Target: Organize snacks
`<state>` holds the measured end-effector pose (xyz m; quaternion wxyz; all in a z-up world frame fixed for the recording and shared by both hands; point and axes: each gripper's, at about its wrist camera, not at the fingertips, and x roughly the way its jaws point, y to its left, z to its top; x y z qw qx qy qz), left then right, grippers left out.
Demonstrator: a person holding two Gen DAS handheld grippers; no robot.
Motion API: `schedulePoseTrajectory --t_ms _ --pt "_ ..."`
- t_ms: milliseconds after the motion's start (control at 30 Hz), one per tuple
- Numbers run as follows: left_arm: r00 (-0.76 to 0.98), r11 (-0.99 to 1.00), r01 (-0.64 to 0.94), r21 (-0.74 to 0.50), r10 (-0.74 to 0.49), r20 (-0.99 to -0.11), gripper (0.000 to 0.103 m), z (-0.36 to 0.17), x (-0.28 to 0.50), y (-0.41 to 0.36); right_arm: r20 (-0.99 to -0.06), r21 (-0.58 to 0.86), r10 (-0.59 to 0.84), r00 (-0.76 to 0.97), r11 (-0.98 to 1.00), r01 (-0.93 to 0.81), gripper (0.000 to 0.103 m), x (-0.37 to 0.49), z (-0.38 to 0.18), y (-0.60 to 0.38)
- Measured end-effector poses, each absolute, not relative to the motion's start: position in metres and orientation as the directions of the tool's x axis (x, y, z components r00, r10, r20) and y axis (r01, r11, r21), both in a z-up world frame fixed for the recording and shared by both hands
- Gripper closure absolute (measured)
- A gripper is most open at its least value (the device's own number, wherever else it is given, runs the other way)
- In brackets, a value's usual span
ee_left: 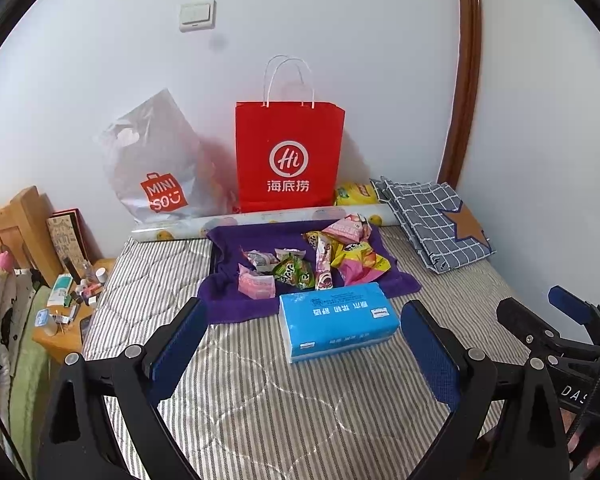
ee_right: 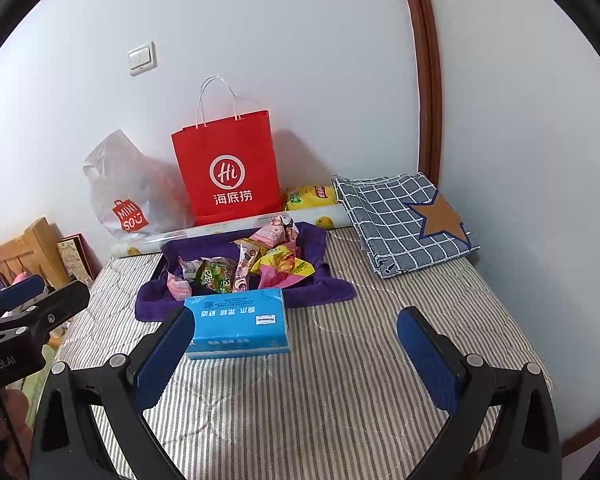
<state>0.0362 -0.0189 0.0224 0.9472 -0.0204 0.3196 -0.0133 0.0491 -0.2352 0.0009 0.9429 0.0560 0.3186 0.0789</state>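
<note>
Both grippers, left gripper point(ee_left: 304, 344) and right gripper point(ee_right: 296, 346), hung released, jaws spread, while the snacks point(ee_left: 316, 262) lay mid-frame on the purple towel point(ee_left: 228, 304), beyond the crosswise tissue pack point(ee_left: 338, 322), likelier nearer the left.

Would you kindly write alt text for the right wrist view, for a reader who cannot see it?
The open right gripper hovers over a striped mattress, holding nothing, with a blue tissue pack just ahead. Behind it, snack packets lie piled on a purple towel. A red paper bag and a grey plastic bag stand against the white wall.
</note>
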Motion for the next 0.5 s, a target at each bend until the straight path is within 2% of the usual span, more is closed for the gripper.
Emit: schedulePoseTrajectory --t_ms 500 --pt "0.801 0.999 0.007 -0.038 -0.028 -0.599 0.007 0.0248 0.0328 -0.0181 -0.584 0.156 0.181 0.791 0.982 -0.11 0.001 0.0472 0.0046 -0.2354"
